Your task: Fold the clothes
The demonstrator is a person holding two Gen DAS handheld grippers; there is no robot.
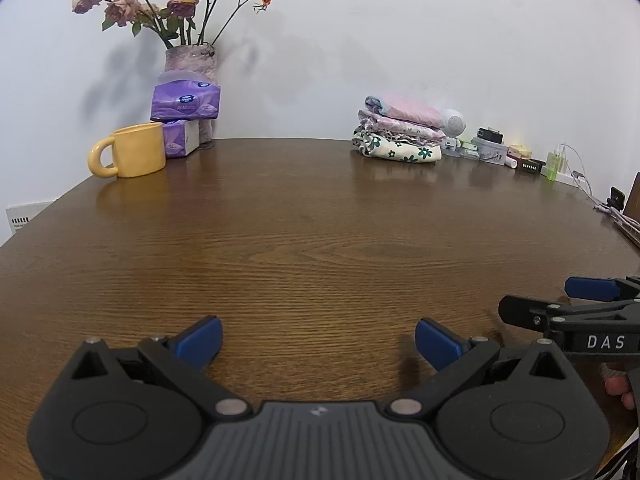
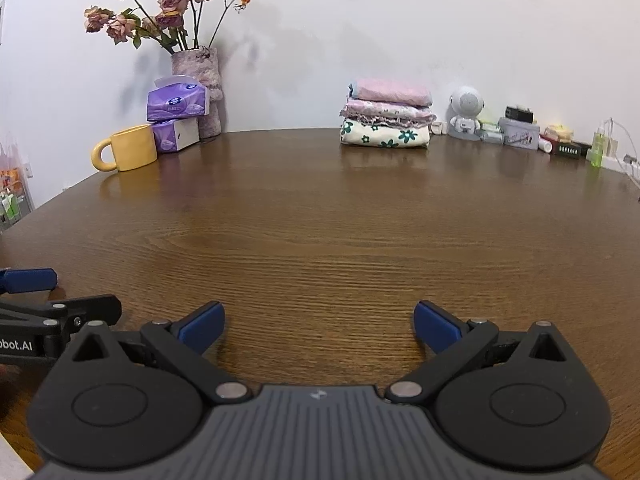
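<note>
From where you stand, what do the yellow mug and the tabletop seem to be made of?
The yellow mug looks like matte glazed ceramic: thick walls, chunky handle, soft sheen. The tabletop looks like wood or wood veneer, semi-glossy: visible grain, faint reflections of objects.

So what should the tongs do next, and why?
Probably nothing to fold here: both the left tongs and the right tongs are open and empty over the bare wooden table. The only clothes in view are the stack of folded clothes by the wall, already neat. My guess: pull back and fetch a new garment from somewhere out of view.
</note>
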